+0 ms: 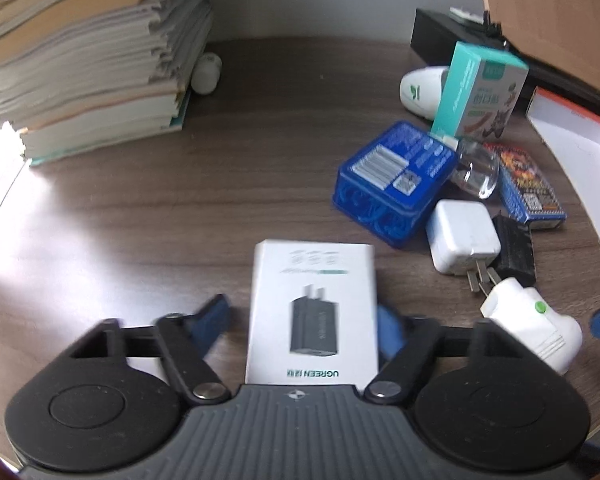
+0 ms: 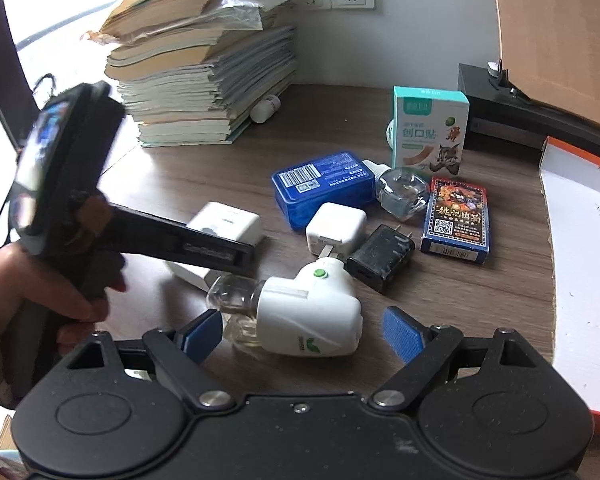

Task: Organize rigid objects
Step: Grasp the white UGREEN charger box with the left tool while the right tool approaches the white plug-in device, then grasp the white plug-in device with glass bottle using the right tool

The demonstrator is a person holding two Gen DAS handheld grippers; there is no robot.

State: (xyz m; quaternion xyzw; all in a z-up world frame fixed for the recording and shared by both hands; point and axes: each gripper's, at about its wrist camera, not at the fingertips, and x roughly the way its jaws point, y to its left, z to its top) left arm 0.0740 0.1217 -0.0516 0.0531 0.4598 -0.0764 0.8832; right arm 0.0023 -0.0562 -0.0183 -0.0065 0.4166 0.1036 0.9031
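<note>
A white charger box [image 1: 312, 312] lies on the dark wood table [image 1: 180, 200] between the jaws of my left gripper [image 1: 300, 324]. The right blue pad is at the box's edge; the left pad stands a little off it, so this gripper is open. In the right wrist view a hand holds that gripper, and one of its fingers [image 2: 196, 242] crosses above the same box [image 2: 224, 220]. My right gripper [image 2: 304, 336] is open around a white plug-in device [image 2: 312, 312] with a clear bottle on it, and its pads do not touch the device.
Near the device lie a blue tin [image 2: 320, 188], a white charger cube [image 2: 336, 228], a black charger [image 2: 380, 258], a card pack [image 2: 456, 216], a clear bottle [image 2: 400, 192] and an upright teal carton [image 2: 430, 132]. A stack of books [image 2: 204, 80] stands back left. A white board [image 2: 580, 260] lies at the right.
</note>
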